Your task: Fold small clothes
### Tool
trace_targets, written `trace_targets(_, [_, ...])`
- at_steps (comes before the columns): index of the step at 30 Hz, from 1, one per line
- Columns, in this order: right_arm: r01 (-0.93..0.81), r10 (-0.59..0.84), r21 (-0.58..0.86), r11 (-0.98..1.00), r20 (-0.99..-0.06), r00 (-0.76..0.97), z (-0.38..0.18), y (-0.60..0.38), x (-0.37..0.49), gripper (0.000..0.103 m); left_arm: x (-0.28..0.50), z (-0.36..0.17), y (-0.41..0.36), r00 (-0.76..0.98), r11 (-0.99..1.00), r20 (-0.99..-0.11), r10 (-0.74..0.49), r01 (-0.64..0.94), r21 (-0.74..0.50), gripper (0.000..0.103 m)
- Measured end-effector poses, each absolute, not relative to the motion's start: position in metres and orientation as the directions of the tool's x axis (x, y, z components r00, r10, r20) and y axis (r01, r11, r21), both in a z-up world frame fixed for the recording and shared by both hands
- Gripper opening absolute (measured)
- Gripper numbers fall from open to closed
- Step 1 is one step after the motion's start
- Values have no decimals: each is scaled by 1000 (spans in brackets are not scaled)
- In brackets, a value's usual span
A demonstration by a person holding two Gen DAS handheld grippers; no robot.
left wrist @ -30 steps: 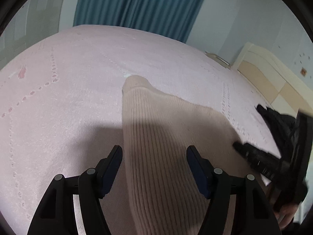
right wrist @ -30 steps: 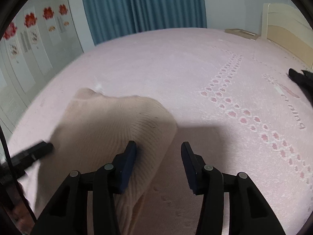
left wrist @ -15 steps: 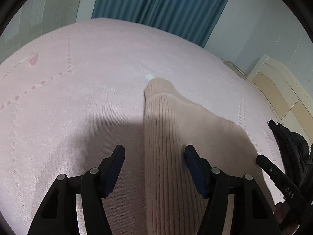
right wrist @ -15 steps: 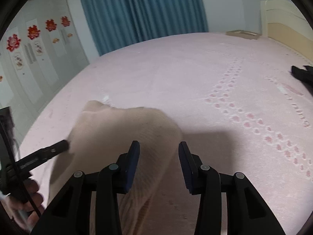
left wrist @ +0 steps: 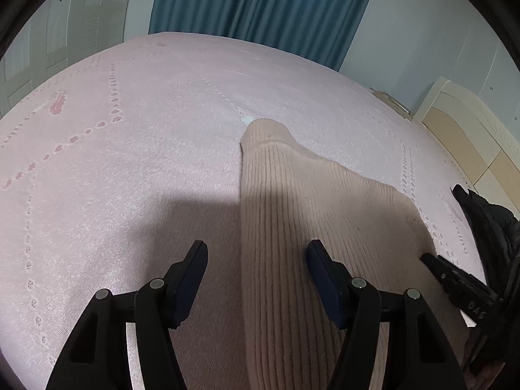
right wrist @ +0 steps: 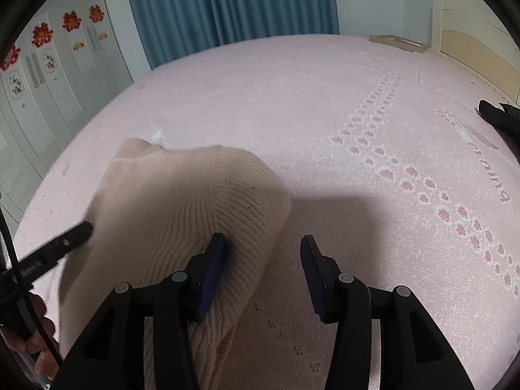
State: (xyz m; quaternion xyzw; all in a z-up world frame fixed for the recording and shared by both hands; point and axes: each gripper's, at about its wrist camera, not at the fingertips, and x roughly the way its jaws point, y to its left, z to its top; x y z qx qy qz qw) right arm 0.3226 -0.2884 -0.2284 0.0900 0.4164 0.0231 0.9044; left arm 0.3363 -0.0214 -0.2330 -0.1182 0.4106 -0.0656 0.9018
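Beige ribbed knit garment (left wrist: 292, 227) lies mid-bed on pink bedspread (left wrist: 130, 162), well off its edges. L gripper (left wrist: 256, 253) jaws apart, straddling garment's left edge. R gripper (right wrist: 263, 243) jaws opening, nothing clamped, over garment's right edge.

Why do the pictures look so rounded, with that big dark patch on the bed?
Both views: a fisheye lens bulges the pink bedspread and darkens the corners. Left wrist view: a shadow crosses the beige knit garment. Right wrist view: the same shadow falls ahead of the fingers.
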Motion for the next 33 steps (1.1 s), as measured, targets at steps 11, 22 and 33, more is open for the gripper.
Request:
trace_targets(11, [-26,98,106,994,-762,640,-229,-262,320,47,329,-232,-29,645,957,-718,-264,82,-278,62])
trace_targets(22, [-18,128,154,988,-749,650,-217,-276,289,50,307,-230,-28,651,942,-695,-307,105,-317,61])
trace_targets(33, [-27,126,140,990,-769,627,-218,-266,254,50,254,-228,-42,637,950,-711,-298,128,-284,62])
